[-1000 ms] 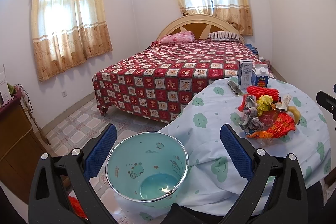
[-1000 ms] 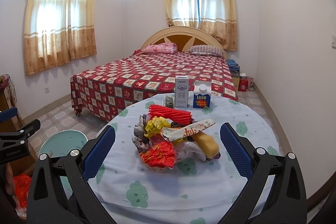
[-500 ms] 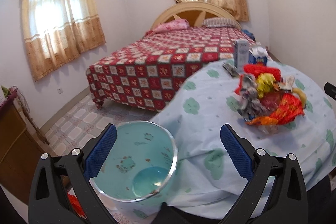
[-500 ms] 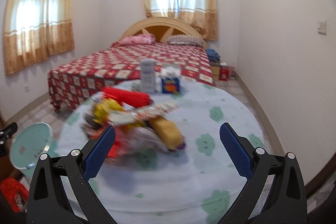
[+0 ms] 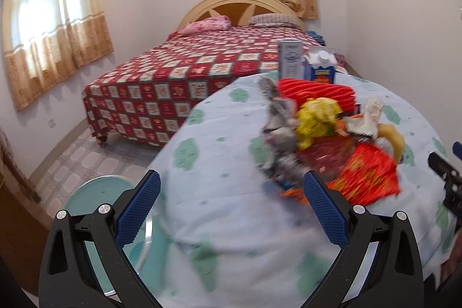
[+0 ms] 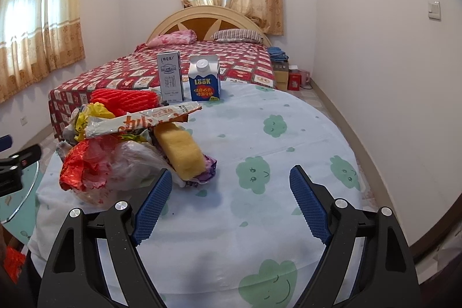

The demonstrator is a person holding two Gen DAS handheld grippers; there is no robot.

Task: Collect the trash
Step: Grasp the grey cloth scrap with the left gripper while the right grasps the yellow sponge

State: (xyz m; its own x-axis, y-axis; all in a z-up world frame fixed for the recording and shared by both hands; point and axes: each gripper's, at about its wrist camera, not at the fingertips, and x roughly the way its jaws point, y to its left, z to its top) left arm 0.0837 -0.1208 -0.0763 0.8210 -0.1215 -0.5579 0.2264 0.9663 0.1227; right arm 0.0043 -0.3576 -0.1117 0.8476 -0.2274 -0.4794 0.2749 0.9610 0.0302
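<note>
A heap of trash (image 5: 326, 140) lies on the round table (image 5: 219, 152): red foam netting, a yellow wrapper, crumpled grey paper, red foil. My left gripper (image 5: 232, 207) is open over the cloth, with its right pad just short of the heap's near edge. A teal waste bin (image 5: 95, 192) stands on the floor, partly behind its left finger. In the right wrist view the same heap (image 6: 121, 152), with a yellow sponge (image 6: 180, 152) and a long snack wrapper (image 6: 144, 120), lies left of my right gripper (image 6: 231, 204). Its jaws are closing, with only the tablecloth between them.
Two cartons (image 6: 170, 80) (image 6: 204, 82) stand at the table's far edge. A bed (image 6: 184, 62) with a red patterned cover lies beyond it, and boxes (image 6: 286, 74) stand by the right wall. The bin's rim (image 6: 17, 201) shows at the far left, with the left gripper's arm (image 6: 17, 163) over it.
The left gripper has swung right, from over the bin to the table and the heap. The right gripper has sunk and drawn nearer to the table, and its jaws have narrowed slightly.
</note>
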